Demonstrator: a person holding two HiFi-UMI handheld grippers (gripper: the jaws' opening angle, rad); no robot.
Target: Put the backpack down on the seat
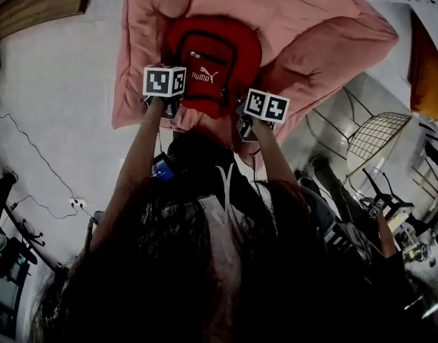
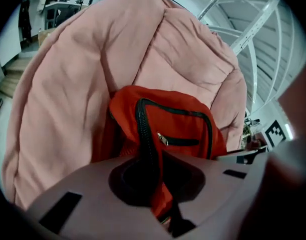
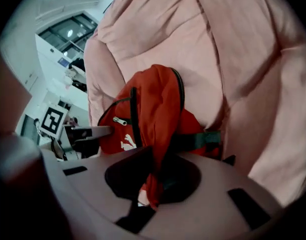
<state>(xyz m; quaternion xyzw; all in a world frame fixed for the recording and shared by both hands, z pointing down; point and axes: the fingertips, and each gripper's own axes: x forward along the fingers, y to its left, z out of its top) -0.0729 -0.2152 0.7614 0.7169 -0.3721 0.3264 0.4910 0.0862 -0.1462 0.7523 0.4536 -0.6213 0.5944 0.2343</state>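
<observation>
A red backpack (image 1: 213,63) with black zips and a white logo lies against the big pink cushion seat (image 1: 311,34). My left gripper (image 1: 167,108) is shut on the fabric at its lower left edge. My right gripper (image 1: 245,126) is shut on a fold at its lower right edge. In the left gripper view the backpack (image 2: 177,129) fills the middle, and its fabric is pinched in that gripper (image 2: 157,194), with the pink seat (image 2: 78,84) behind. In the right gripper view a red fold of the backpack (image 3: 153,114) runs down into the right gripper (image 3: 153,189).
A wire-frame chair (image 1: 376,138) stands to the right of the seat. Cables (image 1: 33,148) trail over the pale floor on the left, and a wooden panel (image 1: 33,2) lies at the top left. Dark stands and gear crowd the lower right.
</observation>
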